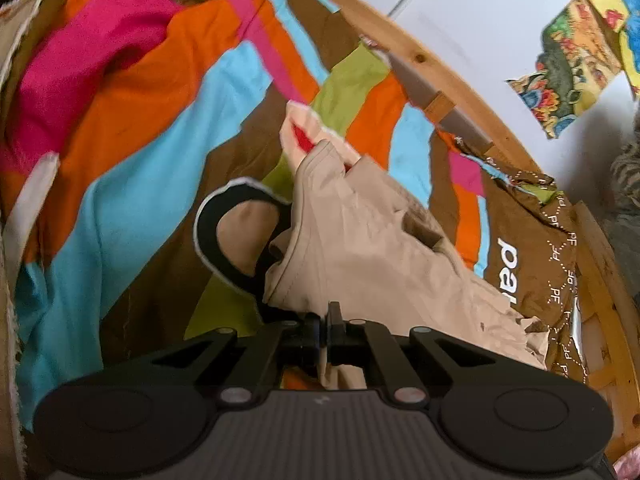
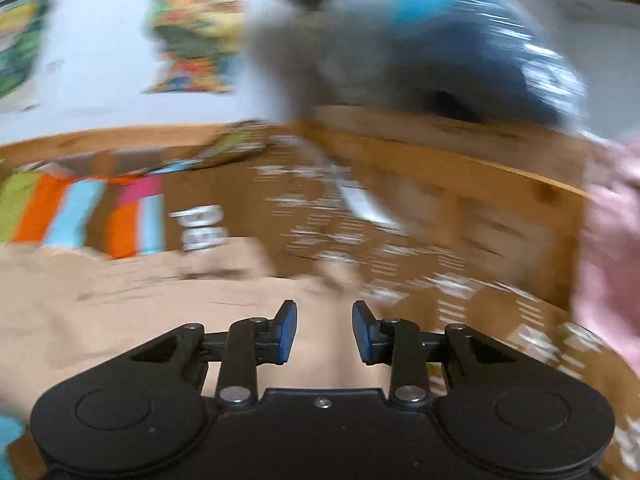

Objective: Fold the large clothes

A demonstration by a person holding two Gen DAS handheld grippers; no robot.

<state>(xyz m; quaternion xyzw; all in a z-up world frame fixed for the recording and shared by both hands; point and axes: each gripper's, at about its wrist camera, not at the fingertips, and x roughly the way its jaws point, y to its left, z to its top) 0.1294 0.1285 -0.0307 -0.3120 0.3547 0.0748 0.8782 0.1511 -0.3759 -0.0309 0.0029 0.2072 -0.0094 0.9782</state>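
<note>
Beige garment (image 1: 360, 240) lies bunched on the striped bedspread (image 1: 140, 140), left claw (image 1: 324, 320) clenched on its fabric, right claw (image 2: 324, 332) released above it, wooden frame (image 1: 440, 68), wall pictures (image 1: 568, 76), pink cloth (image 2: 612, 248) around.

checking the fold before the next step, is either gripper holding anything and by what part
The left gripper is shut on the beige garment, pinching a bunched fold of its cloth. The right gripper is open over the same garment, holding nothing.
</note>
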